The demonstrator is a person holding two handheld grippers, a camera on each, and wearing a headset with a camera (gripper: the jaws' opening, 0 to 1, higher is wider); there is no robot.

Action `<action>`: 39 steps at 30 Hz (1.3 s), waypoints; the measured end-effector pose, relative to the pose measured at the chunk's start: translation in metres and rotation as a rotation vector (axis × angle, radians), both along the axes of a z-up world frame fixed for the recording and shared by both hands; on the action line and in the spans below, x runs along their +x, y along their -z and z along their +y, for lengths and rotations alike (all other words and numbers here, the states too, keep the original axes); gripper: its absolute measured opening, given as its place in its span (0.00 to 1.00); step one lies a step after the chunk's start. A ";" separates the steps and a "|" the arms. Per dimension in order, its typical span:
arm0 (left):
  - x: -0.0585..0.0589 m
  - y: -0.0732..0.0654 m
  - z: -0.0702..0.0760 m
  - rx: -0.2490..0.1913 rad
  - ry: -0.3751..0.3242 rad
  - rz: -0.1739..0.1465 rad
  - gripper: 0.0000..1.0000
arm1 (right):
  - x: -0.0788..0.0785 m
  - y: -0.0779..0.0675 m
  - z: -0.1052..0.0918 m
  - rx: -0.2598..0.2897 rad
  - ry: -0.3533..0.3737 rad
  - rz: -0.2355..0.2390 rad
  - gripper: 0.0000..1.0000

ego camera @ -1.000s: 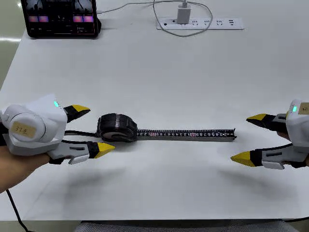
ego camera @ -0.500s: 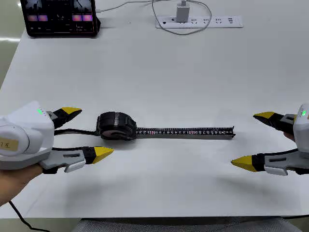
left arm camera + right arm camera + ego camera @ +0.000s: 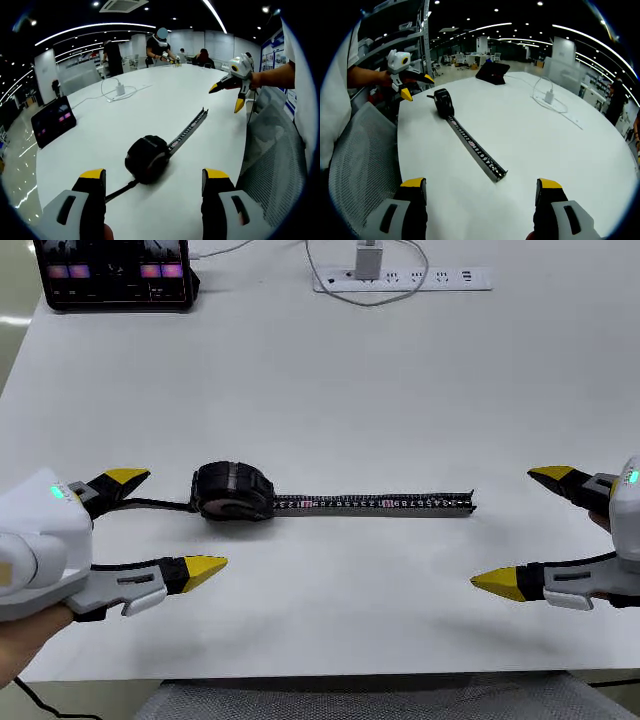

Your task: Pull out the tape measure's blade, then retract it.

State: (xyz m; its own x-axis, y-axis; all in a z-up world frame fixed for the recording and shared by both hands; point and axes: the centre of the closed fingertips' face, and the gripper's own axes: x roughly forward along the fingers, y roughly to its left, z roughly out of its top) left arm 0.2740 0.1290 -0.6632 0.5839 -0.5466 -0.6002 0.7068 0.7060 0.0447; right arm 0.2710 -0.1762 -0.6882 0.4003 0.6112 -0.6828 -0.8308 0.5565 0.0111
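Observation:
A black tape measure case (image 3: 233,491) (image 3: 146,158) (image 3: 442,101) lies on the white table (image 3: 330,400). Its dark blade (image 3: 375,504) (image 3: 189,131) (image 3: 474,147) stretches flat to the right and ends in a hook (image 3: 470,504) (image 3: 500,174). A black wrist strap (image 3: 160,504) trails left from the case. My left gripper (image 3: 175,522) (image 3: 153,181) is open just left of the case, touching nothing. My right gripper (image 3: 525,530) (image 3: 481,190) is open too, a short way beyond the blade's hook.
A dark tablet (image 3: 112,270) (image 3: 51,120) (image 3: 492,72) stands at the far left corner. A white power strip (image 3: 405,279) with a charger and looped cable (image 3: 117,91) (image 3: 547,98) lies at the far edge. A mesh chair (image 3: 272,150) (image 3: 362,150) sits at the near edge. People stand in the background (image 3: 161,47).
Both grippers have drawn back from the tape measure, the left one leftward and toward the near edge, the right one slightly rightward. The tape measure lies still with its blade out.

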 end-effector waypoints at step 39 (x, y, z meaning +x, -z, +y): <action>-0.039 0.002 -0.003 -0.030 -0.054 -0.007 0.88 | -0.034 0.002 0.002 0.030 0.056 -0.028 0.99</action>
State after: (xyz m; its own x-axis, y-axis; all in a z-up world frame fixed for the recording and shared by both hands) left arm 0.2354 0.1264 -0.6654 0.6167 -0.5321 -0.5801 0.6677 0.7439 0.0275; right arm 0.2368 -0.1740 -0.6906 0.4528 0.6074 -0.6527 -0.7988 0.6015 0.0056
